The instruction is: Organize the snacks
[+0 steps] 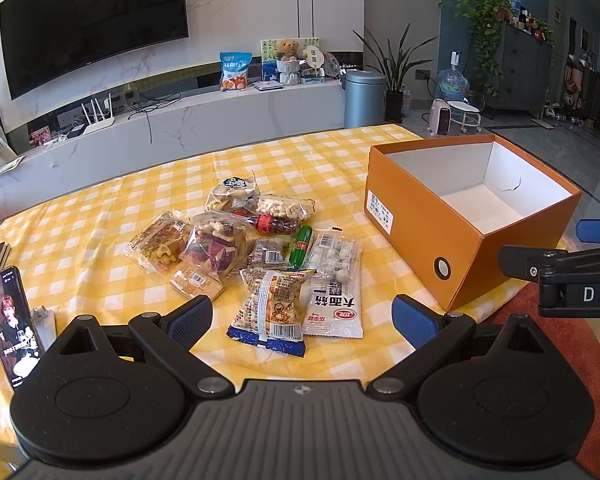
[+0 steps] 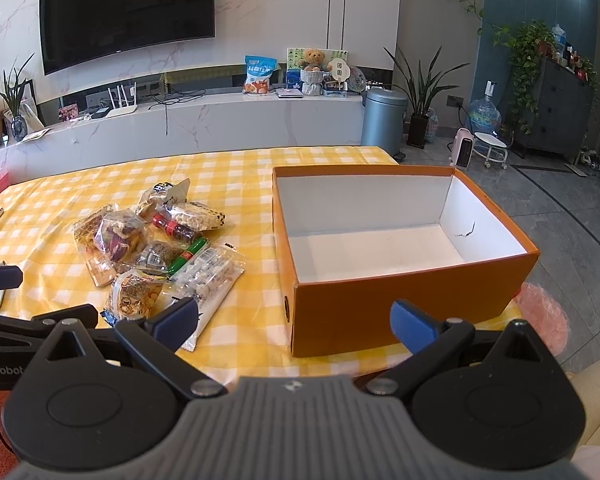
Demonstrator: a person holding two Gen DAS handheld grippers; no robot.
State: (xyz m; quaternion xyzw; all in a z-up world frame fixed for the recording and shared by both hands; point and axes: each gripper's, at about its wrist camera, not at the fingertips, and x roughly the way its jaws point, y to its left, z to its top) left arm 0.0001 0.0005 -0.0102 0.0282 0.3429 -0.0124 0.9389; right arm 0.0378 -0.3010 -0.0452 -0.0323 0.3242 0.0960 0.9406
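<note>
two views of one moment, neither tongs holding anything.

left wrist view: the left tongs [image 1: 302, 316] sit at the bottom of the frame, blue fingers spread wide with nothing between them. just above, at centre, lies the heap of snacks [image 1: 252, 248] on the yellow checked cloth [image 1: 100, 216]; the nearest are a peanut packet [image 1: 274, 312] and a white packet [image 1: 334, 304] overlapping it, with a green sausage stick [image 1: 302, 245] and a small bottle [image 1: 276, 224] further up. the orange box [image 1: 420, 232] stands open at centre right, apart from the heap, nothing inside. a phone [image 1: 8, 320] leans at lower left, near the tongs. part of the other tool enters at the right edge.

right wrist view: the right tongs [image 2: 294, 322] also stand wide open and empty, at the bottom of the frame, facing the near wall of the box [image 2: 400, 304]. the snacks [image 2: 160, 252] fill centre left.

risks, as judgement: the packets overlap, so a pinch on one may drag or lift a neighbour; slick film may slip from the fingers; the sausage stick and bottle may roll if nudged; a low approach could snag the cloth; a sideways swing could knock the phone.
</note>
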